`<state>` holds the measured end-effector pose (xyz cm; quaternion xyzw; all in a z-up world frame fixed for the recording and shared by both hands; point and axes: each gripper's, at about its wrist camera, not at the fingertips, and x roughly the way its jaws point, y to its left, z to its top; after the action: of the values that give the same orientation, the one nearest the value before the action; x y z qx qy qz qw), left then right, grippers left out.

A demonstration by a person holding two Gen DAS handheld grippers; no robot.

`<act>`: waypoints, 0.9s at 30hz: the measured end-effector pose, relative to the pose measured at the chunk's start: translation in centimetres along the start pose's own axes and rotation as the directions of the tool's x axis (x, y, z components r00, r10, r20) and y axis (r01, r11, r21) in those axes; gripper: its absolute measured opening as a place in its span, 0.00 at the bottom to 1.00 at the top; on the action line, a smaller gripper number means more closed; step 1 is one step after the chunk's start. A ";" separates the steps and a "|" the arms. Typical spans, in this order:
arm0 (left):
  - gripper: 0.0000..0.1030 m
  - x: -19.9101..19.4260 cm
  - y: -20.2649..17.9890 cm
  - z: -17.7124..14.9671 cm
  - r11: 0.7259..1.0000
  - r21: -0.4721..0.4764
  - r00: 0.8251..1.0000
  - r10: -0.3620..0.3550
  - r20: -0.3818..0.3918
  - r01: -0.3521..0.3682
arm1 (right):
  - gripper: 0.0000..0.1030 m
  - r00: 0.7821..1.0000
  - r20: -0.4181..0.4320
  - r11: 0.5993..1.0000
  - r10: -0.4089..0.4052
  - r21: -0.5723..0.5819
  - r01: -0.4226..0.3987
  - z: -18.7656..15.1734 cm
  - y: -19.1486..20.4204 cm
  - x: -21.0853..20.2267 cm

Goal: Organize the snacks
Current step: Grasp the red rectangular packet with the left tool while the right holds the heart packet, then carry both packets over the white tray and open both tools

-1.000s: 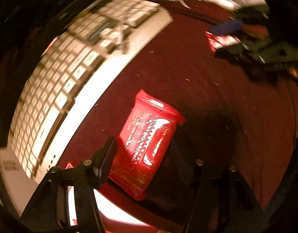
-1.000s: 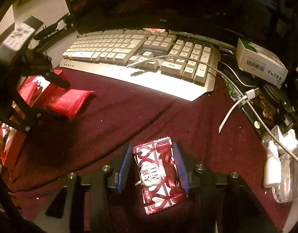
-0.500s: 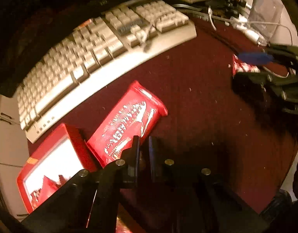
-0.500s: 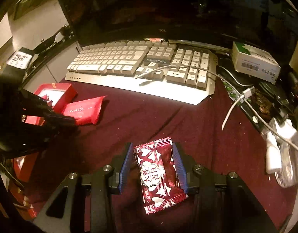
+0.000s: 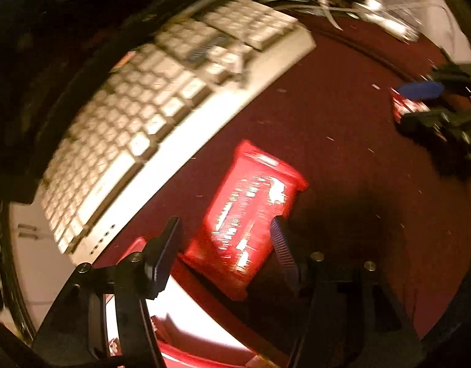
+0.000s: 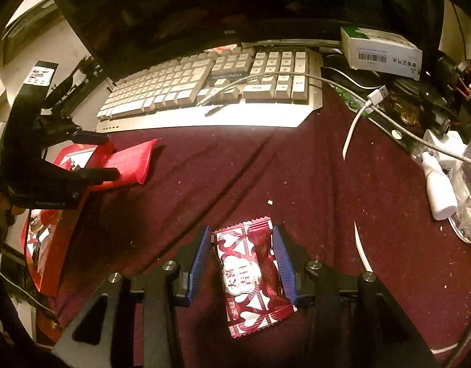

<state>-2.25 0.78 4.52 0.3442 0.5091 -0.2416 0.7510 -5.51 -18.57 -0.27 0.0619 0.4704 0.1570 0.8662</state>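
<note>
A long red snack packet (image 5: 247,214) lies on the dark red cloth, its near end over the edge of a red box (image 5: 186,331). My left gripper (image 5: 224,239) is open, one finger on each side of the packet. In the right wrist view the same packet (image 6: 128,165) sits between the left gripper's fingers (image 6: 91,138) beside the red box (image 6: 51,245). My right gripper (image 6: 241,263) stands open around a dark red and white candy packet (image 6: 250,276) lying on the cloth; its pads do not clearly press it.
A white keyboard (image 6: 210,92) lies at the back with a cable over it. A white and green carton (image 6: 379,52), a white USB cable (image 6: 367,104), a small white bottle (image 6: 438,184) and clutter crowd the right side. A monitor stands behind.
My left gripper was shut half a second ago and is now open around the red packet, having moved forward. My right gripper and the candy packet have barely moved.
</note>
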 end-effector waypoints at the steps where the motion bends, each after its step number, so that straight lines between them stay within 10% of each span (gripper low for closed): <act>1: 0.68 0.3 -0.5 -0.2 0.998 0.031 0.999 -0.046 -0.027 0.047 | 0.42 1.000 0.000 1.000 0.003 0.000 -0.003 0.1 -0.1 0.0; 9: 0.77 1.2 -0.5 -0.2 0.993 -0.007 0.993 -0.116 -0.010 0.115 | 0.42 1.000 0.012 1.000 0.018 0.009 -0.018 0.1 -0.3 0.1; 16: 0.36 0.9 1.5 -0.4 0.987 -0.129 0.995 -0.093 0.021 0.095 | 0.42 1.000 0.021 0.999 0.022 0.037 -0.023 -0.4 -0.5 -0.4; 21: 0.35 -0.3 -0.6 -1.2 0.975 -0.171 0.990 -0.138 0.038 0.142 | 0.42 1.000 0.023 0.998 0.018 0.052 -0.020 -1.1 -0.1 -0.9; 24: 0.35 -1.0 -2.4 -1.2 0.920 -0.253 0.955 -0.289 0.075 0.298 | 0.42 0.999 0.031 0.998 0.014 0.058 -0.016 -1.8 0.0 -1.6; 27: 0.41 -1.5 -5.1 -1.4 0.941 -0.235 0.970 -0.233 0.075 0.245 | 0.42 0.999 0.038 0.997 0.009 0.073 -0.012 -2.6 -0.1 -2.7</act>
<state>-7.25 -1.42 4.21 0.1798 0.5555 -0.2746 0.7640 -9.01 -19.65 0.41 0.0988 0.4591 0.1432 0.8712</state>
